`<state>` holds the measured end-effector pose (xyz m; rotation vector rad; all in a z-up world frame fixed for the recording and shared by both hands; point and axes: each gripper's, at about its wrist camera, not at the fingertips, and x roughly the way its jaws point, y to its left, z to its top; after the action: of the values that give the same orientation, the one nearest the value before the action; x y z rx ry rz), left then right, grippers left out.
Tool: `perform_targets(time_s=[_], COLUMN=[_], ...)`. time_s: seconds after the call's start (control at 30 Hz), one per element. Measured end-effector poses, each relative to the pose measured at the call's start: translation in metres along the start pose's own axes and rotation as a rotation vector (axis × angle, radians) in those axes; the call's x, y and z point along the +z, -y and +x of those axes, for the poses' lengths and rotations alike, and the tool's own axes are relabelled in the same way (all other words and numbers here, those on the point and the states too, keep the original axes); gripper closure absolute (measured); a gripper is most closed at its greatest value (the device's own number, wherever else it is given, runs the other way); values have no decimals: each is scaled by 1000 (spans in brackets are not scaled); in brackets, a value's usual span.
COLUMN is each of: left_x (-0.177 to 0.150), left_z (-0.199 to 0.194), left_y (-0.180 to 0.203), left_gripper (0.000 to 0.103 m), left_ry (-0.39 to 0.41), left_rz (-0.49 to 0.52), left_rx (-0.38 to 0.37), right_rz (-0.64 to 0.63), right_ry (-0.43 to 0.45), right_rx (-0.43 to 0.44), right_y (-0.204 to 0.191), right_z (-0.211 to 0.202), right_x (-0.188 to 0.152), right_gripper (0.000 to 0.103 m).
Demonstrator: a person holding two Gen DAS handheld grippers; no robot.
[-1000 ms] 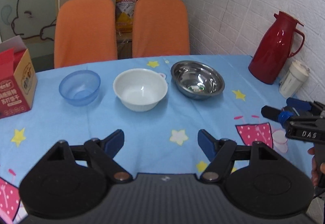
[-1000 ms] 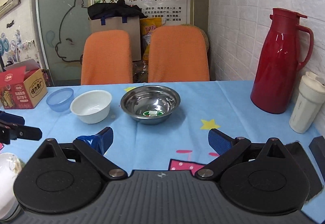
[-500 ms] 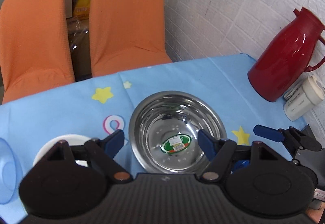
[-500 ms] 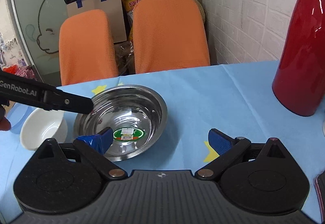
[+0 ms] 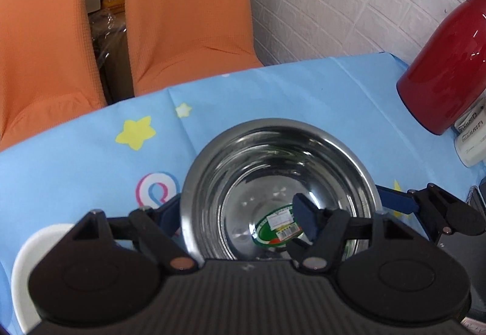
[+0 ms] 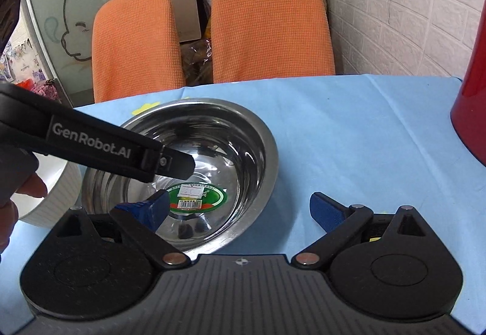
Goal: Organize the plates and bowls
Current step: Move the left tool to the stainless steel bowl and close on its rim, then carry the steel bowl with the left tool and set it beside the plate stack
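A steel bowl [image 5: 282, 170] with a green sticker in its bottom sits on the blue tablecloth; it also shows in the right wrist view [image 6: 212, 152]. My left gripper [image 5: 237, 216] is open and straddles the bowl's left rim, one finger outside, one inside. My right gripper [image 6: 240, 210] is open and straddles the bowl's right rim, its left finger inside. A white bowl [image 5: 30, 268] sits just left of the steel bowl, also seen in the right wrist view [image 6: 51, 195].
A red thermos [image 5: 449, 67] and a white cup [image 5: 470, 140] stand at the right by the brick wall. Two orange chairs [image 5: 188, 15] stand behind the table's far edge. The blue tablecloth [image 6: 364, 137] lies open to the right of the steel bowl.
Both grippers have moved forward and down onto the steel bowl, each now straddling one side of its rim. The blue bowl and red box have left view.
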<state>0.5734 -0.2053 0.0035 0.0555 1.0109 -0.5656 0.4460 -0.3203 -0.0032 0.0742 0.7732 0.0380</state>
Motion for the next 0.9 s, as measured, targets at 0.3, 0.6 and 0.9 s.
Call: perform_targets(time_s=[0.3, 0.6, 0.9], left_x=[-4, -9, -43], left_z=[3, -24, -49], left_y=[8, 16, 32], left_gripper=[54, 54, 53], left_ry=[-14, 2, -28], left_rz=[34, 66, 59], left_rx=[7, 23, -10], right_rz=[-46, -43, 32], right_ry=[-5, 26, -46], right_rx=[33, 61, 87], right_y=[-12, -25, -23], right_z=[-1, -26, -43], right_x=[-4, 3, -16], right_gripper=[20, 17, 16])
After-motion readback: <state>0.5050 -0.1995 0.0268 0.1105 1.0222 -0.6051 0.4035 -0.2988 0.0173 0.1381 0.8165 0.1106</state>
